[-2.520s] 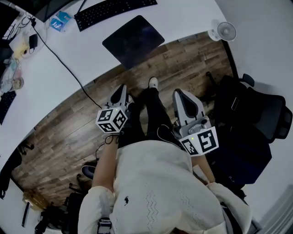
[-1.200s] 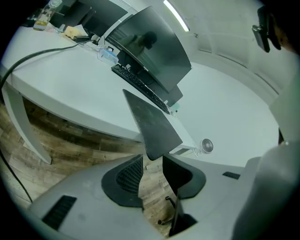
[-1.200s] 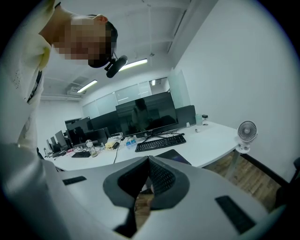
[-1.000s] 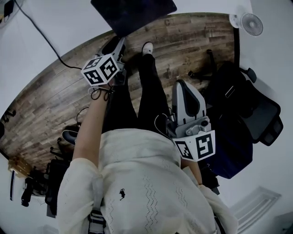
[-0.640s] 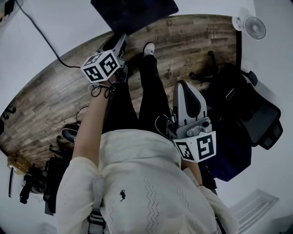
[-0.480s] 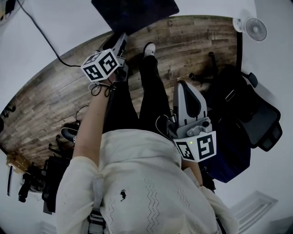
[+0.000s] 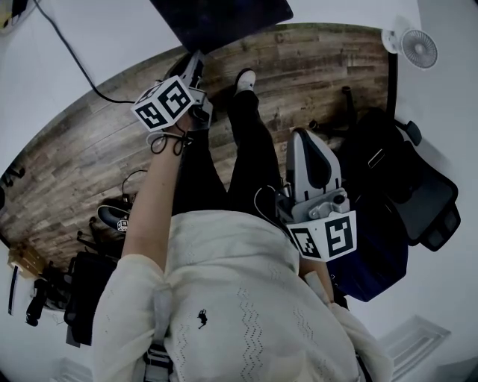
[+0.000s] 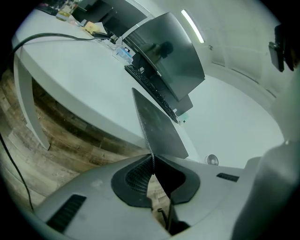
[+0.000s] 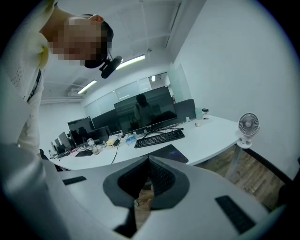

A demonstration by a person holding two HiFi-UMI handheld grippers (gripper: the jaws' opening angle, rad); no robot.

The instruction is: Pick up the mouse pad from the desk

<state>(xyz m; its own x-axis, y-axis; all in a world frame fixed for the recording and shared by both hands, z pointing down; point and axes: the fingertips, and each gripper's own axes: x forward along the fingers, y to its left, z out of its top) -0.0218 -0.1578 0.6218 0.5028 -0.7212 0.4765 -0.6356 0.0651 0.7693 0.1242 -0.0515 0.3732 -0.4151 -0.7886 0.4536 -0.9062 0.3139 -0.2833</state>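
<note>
at the near edge of the white desk (image 7: 112, 45), the dark mouse pad (image 7: 224, 19) was seen with one corner pushed out past the rim, over the wooden floor (image 7: 82, 157). the left gripper (image 7: 196, 61) was held out on a straight arm to that overhanging corner. in the left gripper view its jaws were pressed together on the pad's thin textured edge, which ran straight into the seam between them. the rest of the pad was spread over the desk top; whether it was raised off the surface could not be told. just beyond the pad's far edge a keyboard (image 9: 159, 138) was set, with a monitor (image 9: 145, 110) behind it. a cable (image 7: 67, 56) was laid across the desk to the left of the pad, apart from it, and dropped over the rim. a small fan (image 7: 418, 48) was placed at the desk's right end, well apart from the pad. under the overhanging corner only bare floor was shown, with open room beside the left gripper. the right gripper (image 7: 306, 136) was held low at the person's right side, its jaws closed on nothing, pointed toward the desk. a black office chair (image 7: 426, 194) was stood near it on the right.
</note>
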